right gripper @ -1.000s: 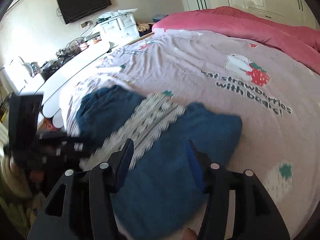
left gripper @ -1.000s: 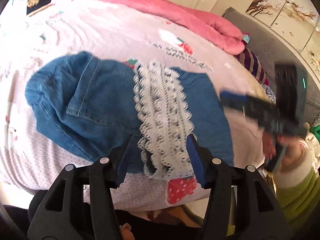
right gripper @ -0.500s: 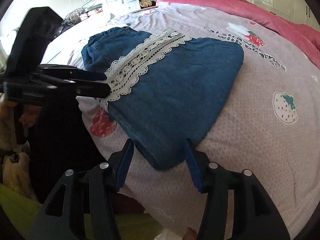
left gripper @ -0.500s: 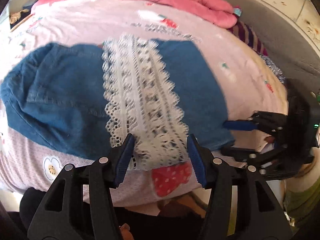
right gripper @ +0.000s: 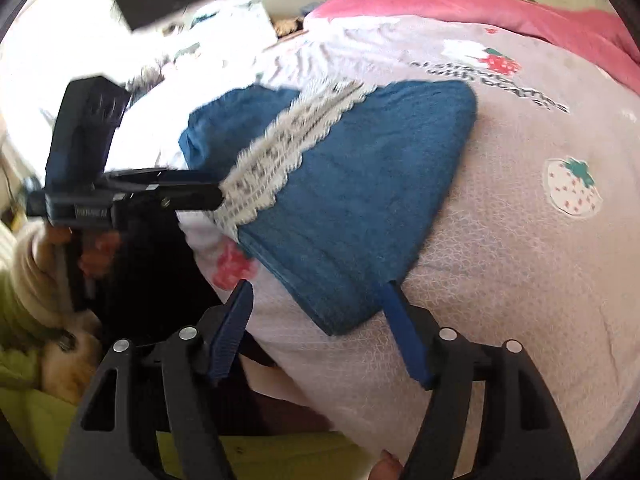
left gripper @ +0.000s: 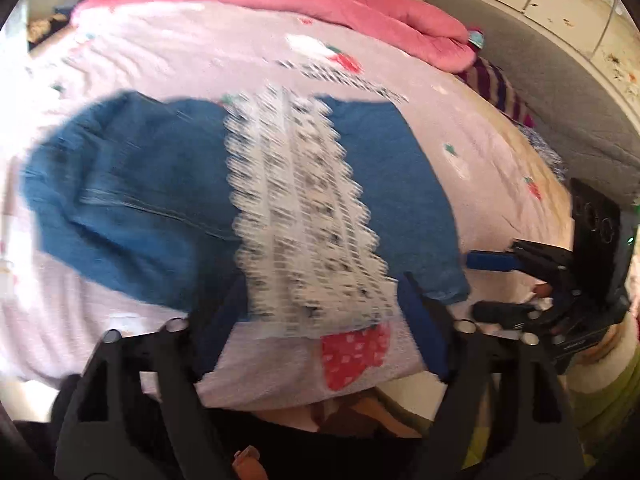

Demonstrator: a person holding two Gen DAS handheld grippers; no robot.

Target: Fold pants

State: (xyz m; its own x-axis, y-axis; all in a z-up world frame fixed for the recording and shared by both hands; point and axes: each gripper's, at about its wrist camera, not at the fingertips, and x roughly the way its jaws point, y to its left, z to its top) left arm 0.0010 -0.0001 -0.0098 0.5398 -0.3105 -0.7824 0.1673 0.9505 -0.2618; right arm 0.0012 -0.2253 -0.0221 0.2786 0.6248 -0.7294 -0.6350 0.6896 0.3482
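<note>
- The left gripper [left gripper: 316,312] has just been opening; its jaws stand spread about the lace band [left gripper: 304,216] of the pants [left gripper: 132,200], seemingly not pinching (blurred view).
- The right gripper [right gripper: 320,316] has likewise opened around the near denim corner.
- Advice: close both grippers evenly before lifting.
- The bed [right gripper: 520,240] sheet reads "with bears", partly.

A pink blanket [left gripper: 360,12] lies bunched across the strawberry-print bedsheet [right gripper: 520,264].
</note>
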